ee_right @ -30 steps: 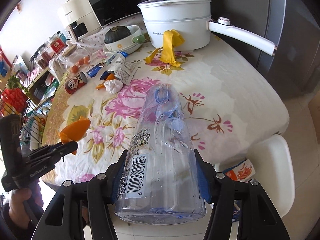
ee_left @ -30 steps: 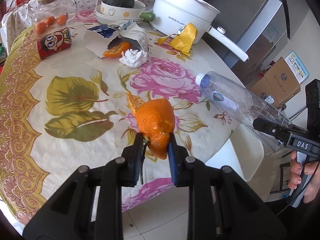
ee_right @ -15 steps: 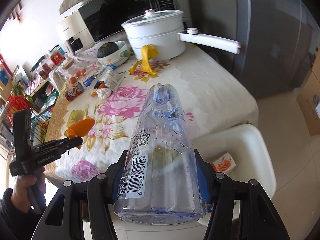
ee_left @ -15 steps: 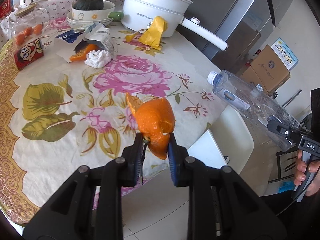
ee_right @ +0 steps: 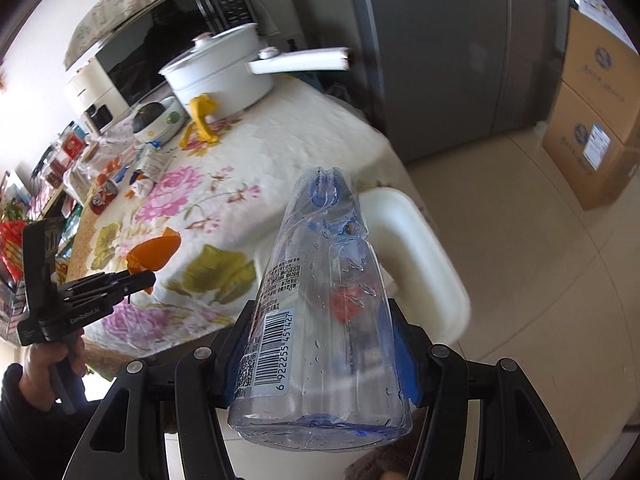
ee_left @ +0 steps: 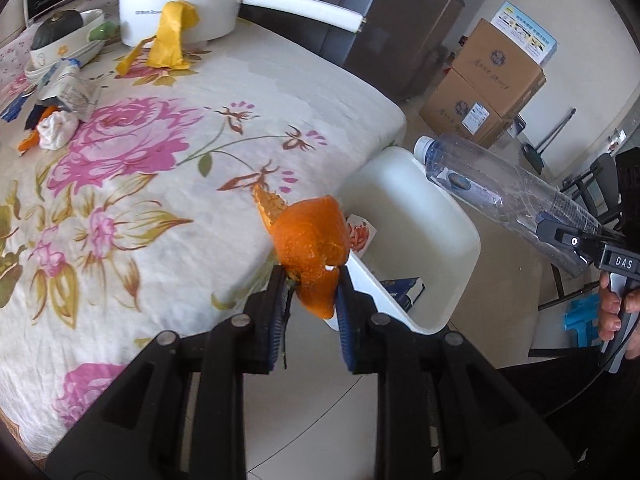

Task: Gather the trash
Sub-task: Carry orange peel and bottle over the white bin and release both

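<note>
Both grippers have swung from the bench (ee_left: 132,208) toward the white bin (ee_left: 448,248), left gripper (ee_left: 310,308) pinching peel (ee_left: 310,248), right gripper (ee_right: 320,364), marked "DAS" in the left view only, clamping the barcoded bottle (ee_right: 320,320).

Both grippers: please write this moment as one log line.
left gripper: holds orange peel | right gripper: holds bottle | white bin: below

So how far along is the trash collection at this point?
Partly done: the white bin beside the table already holds wrappers. In hand: the left gripper clamps an orange peel and the right gripper an empty plastic bottle, both near the bin. Left on the table: crumpled tissue, packaging, yellow scrap.
</note>
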A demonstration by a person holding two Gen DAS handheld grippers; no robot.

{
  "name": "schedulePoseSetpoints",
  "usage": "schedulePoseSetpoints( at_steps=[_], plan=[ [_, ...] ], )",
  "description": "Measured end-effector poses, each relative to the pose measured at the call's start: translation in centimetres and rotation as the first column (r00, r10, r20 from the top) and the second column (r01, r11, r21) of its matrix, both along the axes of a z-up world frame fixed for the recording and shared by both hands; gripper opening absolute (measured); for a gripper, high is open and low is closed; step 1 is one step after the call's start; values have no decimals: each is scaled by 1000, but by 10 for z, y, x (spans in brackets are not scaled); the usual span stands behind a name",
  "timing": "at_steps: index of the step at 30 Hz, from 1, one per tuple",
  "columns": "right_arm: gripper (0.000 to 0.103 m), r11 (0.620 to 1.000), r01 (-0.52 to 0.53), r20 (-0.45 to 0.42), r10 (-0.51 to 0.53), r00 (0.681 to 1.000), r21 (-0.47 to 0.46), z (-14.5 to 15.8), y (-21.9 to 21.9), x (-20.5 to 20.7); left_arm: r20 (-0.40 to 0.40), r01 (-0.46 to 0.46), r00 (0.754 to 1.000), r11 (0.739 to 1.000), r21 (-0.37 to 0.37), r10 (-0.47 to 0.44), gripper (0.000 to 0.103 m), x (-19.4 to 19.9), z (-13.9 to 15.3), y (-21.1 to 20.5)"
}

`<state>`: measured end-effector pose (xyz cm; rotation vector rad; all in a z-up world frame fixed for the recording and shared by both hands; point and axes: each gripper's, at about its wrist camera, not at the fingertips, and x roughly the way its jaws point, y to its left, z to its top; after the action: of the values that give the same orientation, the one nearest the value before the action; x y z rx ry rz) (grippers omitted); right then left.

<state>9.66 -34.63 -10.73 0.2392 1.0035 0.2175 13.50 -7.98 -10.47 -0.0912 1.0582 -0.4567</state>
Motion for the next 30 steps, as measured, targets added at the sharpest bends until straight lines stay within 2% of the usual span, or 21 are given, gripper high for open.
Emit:
schedulePoseSetpoints(
  at_steps=[5, 14, 22, 23, 24, 26, 30],
  plan=[
    [61, 999, 50, -45, -50, 998, 11, -14, -24, 0, -16, 50, 999, 999, 0, -50, 26, 6, -12, -33],
    [61, 997, 81, -113, -82, 990, -16, -39, -40, 2, -20, 116, 993, 993, -17, -116, 26, 22, -28, -88],
    [61, 995, 93, -149, -96, 984, -27, -52, -45, 9, 5, 138, 990, 990, -1, -138, 29, 31, -35, -102],
    [61, 995, 94, -151, -97, 984, -29, -53, -45, 10, 10, 124, 992, 992, 16, -124, 36, 31, -35, -101],
    [61, 995, 95, -152, -98, 983, -31, -53, -45, 11, 10, 111, 994, 993, 32, -111, 49, 32, -35, -101],
    [61, 995, 95, -155, -99, 983, -33, -54, -44, 13, 20, 77, 997, 995, 66, -79, 67, 34, -33, -99],
    [61, 995, 89, -162, -94, 982, -39, -55, -39, 17, 29, 46, 998, 995, 91, -49, 76, 31, -26, -86]
  ],
)
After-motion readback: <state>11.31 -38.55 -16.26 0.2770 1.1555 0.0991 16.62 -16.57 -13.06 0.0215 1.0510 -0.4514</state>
